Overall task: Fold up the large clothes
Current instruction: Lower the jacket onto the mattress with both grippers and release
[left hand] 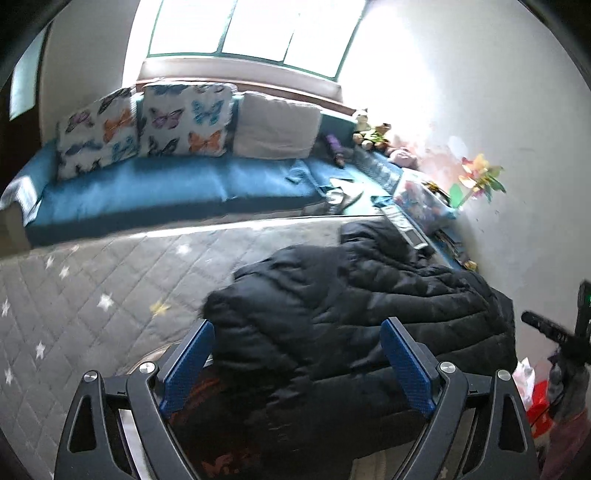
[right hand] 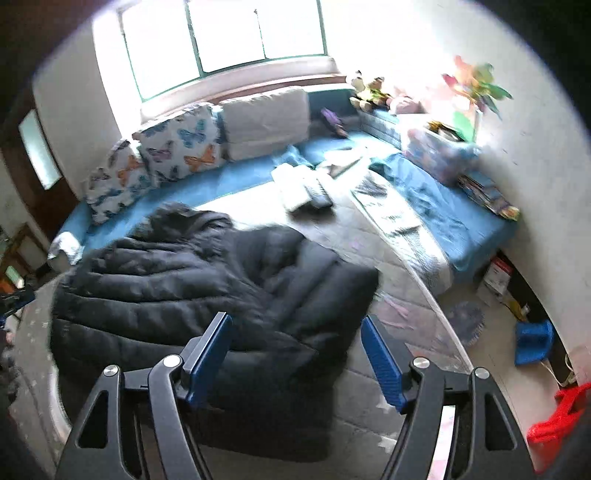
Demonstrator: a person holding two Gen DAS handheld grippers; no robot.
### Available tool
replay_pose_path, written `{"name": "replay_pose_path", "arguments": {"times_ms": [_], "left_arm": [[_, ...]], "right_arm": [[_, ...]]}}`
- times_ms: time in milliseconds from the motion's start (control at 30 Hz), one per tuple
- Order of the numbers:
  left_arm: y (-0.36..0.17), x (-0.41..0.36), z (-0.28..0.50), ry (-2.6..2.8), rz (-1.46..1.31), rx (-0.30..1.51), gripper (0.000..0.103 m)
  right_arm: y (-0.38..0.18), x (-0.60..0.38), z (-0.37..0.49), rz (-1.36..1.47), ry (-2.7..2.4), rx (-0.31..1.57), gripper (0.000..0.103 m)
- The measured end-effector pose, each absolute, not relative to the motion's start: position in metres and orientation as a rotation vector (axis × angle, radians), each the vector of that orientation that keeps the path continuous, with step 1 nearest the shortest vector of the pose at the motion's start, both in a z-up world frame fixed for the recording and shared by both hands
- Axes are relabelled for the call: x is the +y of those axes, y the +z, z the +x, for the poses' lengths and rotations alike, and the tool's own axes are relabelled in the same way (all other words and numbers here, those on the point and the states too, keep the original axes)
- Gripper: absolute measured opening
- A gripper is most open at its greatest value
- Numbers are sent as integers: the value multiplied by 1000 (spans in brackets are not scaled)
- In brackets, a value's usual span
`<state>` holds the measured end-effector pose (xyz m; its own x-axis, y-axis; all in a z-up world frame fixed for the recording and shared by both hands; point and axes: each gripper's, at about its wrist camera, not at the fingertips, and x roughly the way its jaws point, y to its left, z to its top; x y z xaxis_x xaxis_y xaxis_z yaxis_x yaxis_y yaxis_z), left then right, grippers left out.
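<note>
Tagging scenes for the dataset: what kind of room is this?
Likely a home living room or bedroom: a blue sofa with butterfly cushions under a window, plush toys in the corner, a black puffer jacket on a quilted star-print mat.

I am in a home's living room. A long blue cushioned sofa point(left hand: 155, 188) carries butterfly-printed pillows point(left hand: 184, 118). Stuffed toys point(right hand: 369, 92) sit near the bright window point(right hand: 225, 33).
</note>
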<state>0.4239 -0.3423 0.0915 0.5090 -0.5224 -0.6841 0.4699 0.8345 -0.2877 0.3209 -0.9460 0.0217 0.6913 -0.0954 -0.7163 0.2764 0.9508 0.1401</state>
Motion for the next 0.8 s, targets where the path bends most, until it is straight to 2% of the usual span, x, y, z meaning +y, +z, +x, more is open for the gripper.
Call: {"name": "replay_pose_path", "arguments": {"times_ms": [367,667,800], "left_arm": [[56,-426,439,-638,-12,911,92],[6,-450,463,-606,82,993,90],[-1,-450,464,-609,85,998,91]], "right_arm": [[0,-912,380,237,-133,758,80],[-44,-914,410,207,-170,910,80],[-43,-912,408,180,-170,921,80]]}}
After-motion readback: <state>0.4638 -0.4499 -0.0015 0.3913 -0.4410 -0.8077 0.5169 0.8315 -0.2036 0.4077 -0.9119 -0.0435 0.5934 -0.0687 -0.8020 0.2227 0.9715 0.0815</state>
